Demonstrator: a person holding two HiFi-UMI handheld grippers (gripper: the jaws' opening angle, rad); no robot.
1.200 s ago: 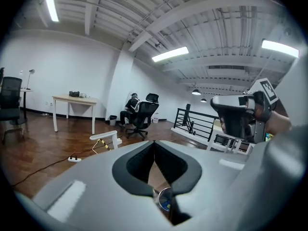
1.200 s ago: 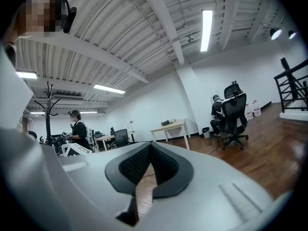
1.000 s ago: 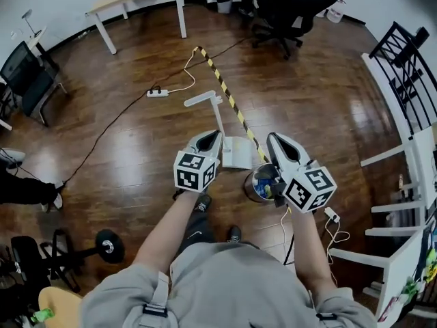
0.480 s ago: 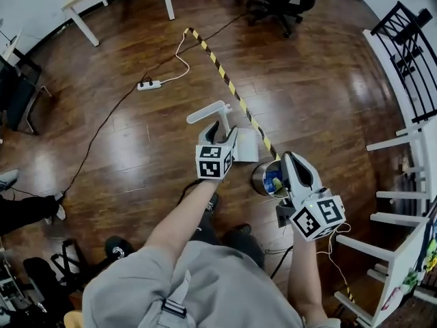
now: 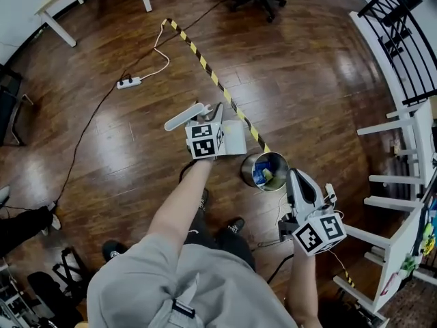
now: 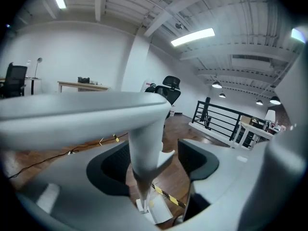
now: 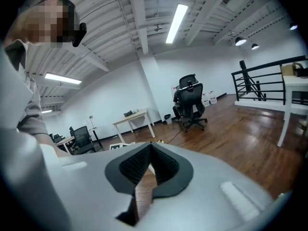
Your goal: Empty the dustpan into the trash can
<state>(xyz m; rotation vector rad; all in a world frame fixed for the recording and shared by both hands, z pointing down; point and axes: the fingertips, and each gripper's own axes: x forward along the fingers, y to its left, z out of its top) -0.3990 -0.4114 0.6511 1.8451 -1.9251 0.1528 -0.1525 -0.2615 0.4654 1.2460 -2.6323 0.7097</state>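
Observation:
The white dustpan [image 5: 234, 137] stands on the wood floor, its long handle [image 5: 184, 117] rising to the left. Just right of it is the round metal trash can [image 5: 266, 171], with blue and yellow scraps inside. My left gripper [image 5: 214, 117] is at the handle and its jaws are opening. In the left gripper view the handle [image 6: 144, 143] stands loose between the pads of the left gripper [image 6: 155, 163], with a gap on the right side. My right gripper [image 5: 295, 176] hangs right of the can, nearer me. It is shut and empty, and the right gripper [image 7: 150, 150] shows its pads meeting.
A yellow-and-black tape strip [image 5: 205, 67] runs across the floor past the dustpan. A power strip [image 5: 128, 82] with cables lies at left. White shelving [image 5: 403, 183] and a black railing [image 5: 396, 39] stand at right. A white table leg [image 5: 58, 29] is far left. My shoes [image 5: 235, 225] are below the can.
The left gripper moved away from me and down with the dustpan, then its jaws opened off the handle. The right gripper dropped back toward me, to the right of the can.

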